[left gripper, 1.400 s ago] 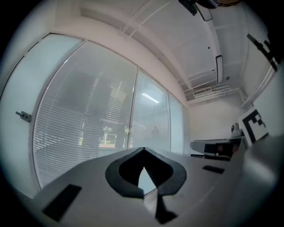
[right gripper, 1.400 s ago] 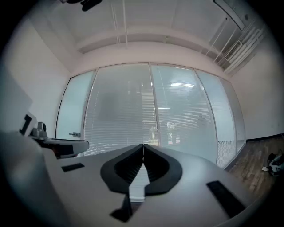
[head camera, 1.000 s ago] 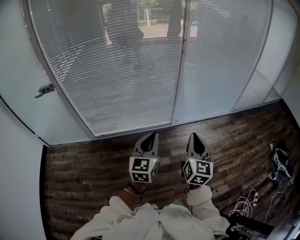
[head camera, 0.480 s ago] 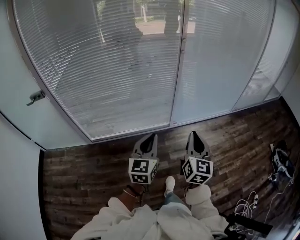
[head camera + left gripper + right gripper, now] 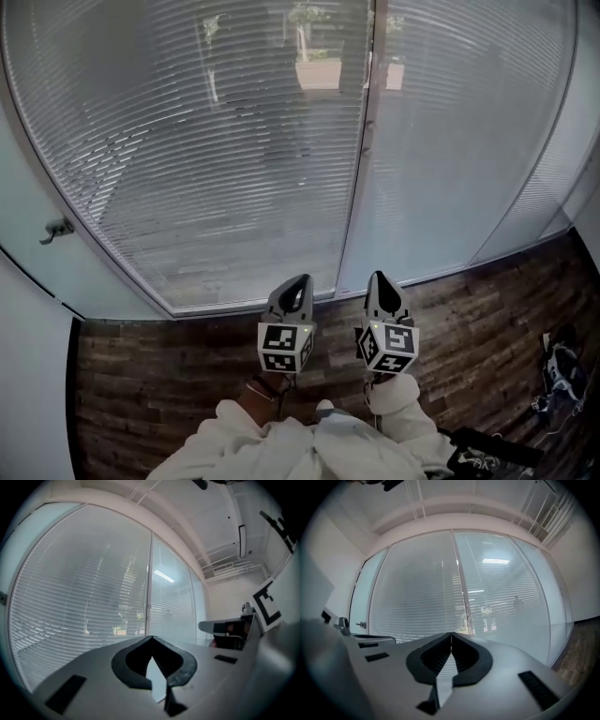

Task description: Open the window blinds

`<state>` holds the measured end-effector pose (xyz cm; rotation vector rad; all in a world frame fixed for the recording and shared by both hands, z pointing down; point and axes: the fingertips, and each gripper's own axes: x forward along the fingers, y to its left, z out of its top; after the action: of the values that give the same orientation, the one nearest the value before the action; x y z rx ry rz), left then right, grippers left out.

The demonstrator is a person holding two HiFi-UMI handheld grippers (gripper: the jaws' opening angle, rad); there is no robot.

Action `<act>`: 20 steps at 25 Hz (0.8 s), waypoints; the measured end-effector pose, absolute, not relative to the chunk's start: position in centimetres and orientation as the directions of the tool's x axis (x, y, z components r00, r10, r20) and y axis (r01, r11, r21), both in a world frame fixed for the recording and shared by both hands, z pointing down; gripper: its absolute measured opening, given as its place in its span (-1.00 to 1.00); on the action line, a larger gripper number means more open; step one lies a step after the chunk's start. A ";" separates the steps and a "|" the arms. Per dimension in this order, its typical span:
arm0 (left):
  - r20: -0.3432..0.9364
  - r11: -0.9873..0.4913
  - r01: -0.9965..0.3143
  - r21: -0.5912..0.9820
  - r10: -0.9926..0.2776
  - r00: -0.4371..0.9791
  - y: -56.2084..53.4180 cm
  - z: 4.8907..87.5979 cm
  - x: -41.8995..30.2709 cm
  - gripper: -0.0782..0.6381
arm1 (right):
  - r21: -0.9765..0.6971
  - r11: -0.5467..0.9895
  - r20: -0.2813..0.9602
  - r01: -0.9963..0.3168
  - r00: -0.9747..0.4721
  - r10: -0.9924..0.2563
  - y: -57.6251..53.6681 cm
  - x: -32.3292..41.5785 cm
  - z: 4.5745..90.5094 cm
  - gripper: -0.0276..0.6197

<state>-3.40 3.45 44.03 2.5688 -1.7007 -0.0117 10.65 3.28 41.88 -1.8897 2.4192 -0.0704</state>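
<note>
Head view: white fabric sleeves (image 5: 403,417) nearest. Grey left hand-held gripper (image 5: 301,279) and right hand-held gripper (image 5: 375,276) both pinched closed, empty, above dark wood-plank floor (image 5: 159,375). Beyond: white horizontal-slat window blinds (image 5: 216,159), slats closed, split by slim vertical mullion (image 5: 362,159).

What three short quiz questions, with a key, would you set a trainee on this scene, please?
1. True or false: the left hand-held gripper and the right hand-held gripper are both shut and empty.
2. The blinds are: A) pulled fully up; B) lowered all the way down; C) taken off entirely.
3. Fill in: in the head view, the lever handle sits near the ____ edge.
Key: 1 true; 2 B; 3 left.
</note>
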 end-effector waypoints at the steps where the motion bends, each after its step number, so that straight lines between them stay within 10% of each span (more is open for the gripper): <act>1: 0.020 -0.387 -0.921 0.049 -0.921 0.388 1.6 43.6 -2.7 -0.78 | -0.077 0.250 -0.031 -0.965 -0.248 -0.968 1.4 11.2 41.5 -0.88; 20: -0.030 -0.388 -0.922 0.007 -0.921 0.387 -19.5 40.7 -3.9 -0.78 | -0.119 0.232 -0.030 -0.965 -0.231 -0.973 -20.3 10.3 40.7 -0.88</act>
<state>-3.91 -19.54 40.73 2.6253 -1.7441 -0.0454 10.34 -20.35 40.67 -1.8848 2.3883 -0.1144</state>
